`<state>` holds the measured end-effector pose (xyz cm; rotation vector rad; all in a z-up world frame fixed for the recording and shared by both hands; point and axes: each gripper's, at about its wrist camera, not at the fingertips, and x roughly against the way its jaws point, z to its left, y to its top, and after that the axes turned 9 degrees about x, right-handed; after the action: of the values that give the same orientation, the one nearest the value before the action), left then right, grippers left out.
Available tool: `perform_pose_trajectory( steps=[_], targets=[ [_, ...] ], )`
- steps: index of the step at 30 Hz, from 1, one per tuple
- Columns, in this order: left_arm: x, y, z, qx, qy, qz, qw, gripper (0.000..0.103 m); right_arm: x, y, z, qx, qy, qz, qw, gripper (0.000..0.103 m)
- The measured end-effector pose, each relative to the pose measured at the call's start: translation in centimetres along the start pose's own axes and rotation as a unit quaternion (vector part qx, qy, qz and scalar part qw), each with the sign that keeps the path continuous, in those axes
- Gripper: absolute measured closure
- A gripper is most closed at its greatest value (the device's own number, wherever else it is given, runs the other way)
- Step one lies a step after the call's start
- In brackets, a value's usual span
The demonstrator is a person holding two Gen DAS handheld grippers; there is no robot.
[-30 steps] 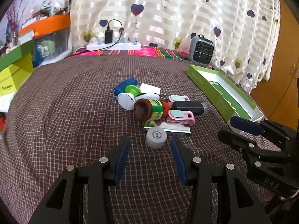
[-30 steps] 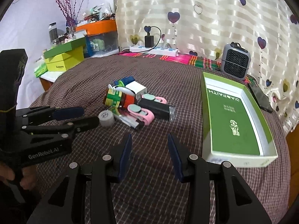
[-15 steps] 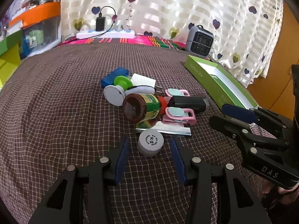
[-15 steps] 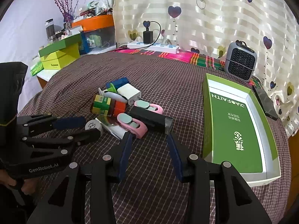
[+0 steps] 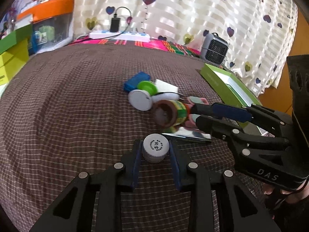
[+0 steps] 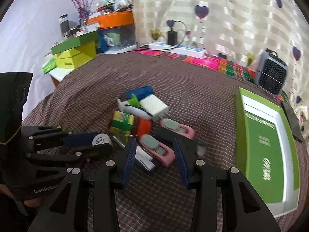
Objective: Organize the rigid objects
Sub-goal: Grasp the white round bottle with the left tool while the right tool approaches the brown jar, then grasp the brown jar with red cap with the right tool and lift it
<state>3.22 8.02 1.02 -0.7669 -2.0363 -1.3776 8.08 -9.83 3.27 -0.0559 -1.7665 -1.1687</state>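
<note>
Two grippers work one pile: left gripper has the grey cap squarely between its jaws, which are closing, pads right at its sides but contact not clear, cap flat, printed face up. Right gripper is spread and empty, a pink clip between its jaws, long axis slanting across the gap, so this hand is nearer it. Green box lies right of those jaws; blur hides the clip's far end.
</note>
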Motion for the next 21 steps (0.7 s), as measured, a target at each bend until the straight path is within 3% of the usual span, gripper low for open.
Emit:
perform_pose_trajectory(
  steps=[11, 21],
  targets=[
    [0.2, 0.2, 2.1, 0.019, 0.0, -0.001, 0.9998, 0.075, -2.4, 1.8, 3.0, 0.109, -0.002, 0.008, 0.994, 0.062],
    [0.3, 0.4, 3.3, 0.036, -0.013, 0.0, 0.9992, 0.075, -4.6, 2.9, 4.8, 0.212, 0.008, 0.045, 0.976, 0.061]
  ],
)
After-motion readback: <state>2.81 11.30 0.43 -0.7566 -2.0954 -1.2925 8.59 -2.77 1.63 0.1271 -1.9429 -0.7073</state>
